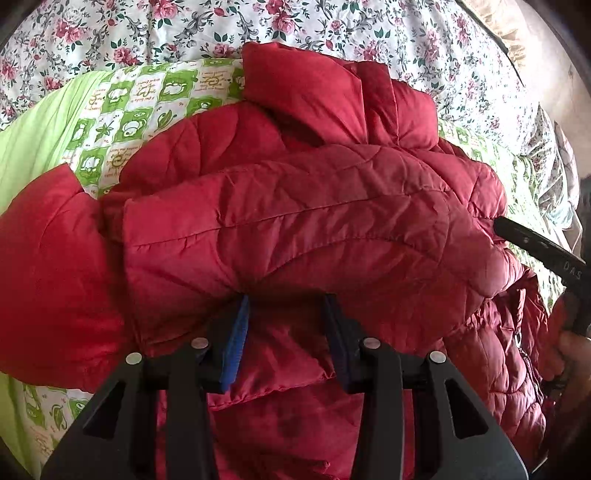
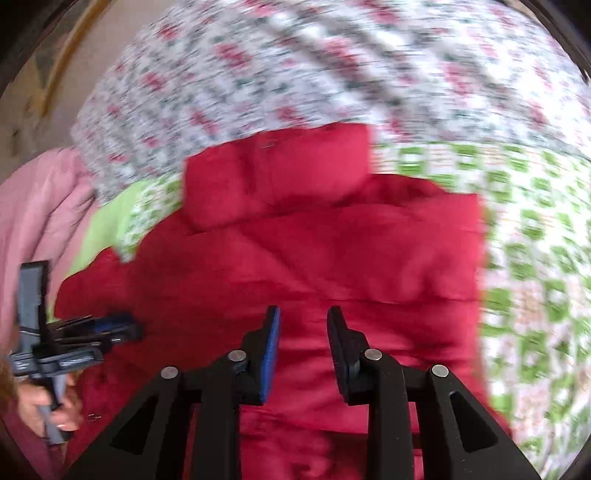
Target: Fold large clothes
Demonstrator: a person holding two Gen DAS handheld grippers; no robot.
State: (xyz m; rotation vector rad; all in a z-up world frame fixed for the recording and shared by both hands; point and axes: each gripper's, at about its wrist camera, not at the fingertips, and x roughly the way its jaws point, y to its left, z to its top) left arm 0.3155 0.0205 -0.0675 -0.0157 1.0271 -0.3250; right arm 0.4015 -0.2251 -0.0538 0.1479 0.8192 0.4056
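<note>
jacket: a red quilted jacket (image 1: 295,206) lies bunched on the bed, one padded sleeve folded across its middle, collar end toward the far side.
bedding: a green-and-white checked quilt (image 1: 122,110) sits under the jacket, on a rose-print sheet (image 1: 184,26).
left claw: the left claw (image 1: 286,306) is spread, its blue-padded fingers (image 1: 236,332) low over the folded sleeve's near edge; red fabric shows between them, but a pinch cannot be told.
right claw: the right claw (image 2: 303,325) is spread above the jacket's lower part, nothing pinched; this view is blurred.
other view: each claw shows at the other camera's edge, with a hand (image 2: 48,402) on the left handle.
</note>
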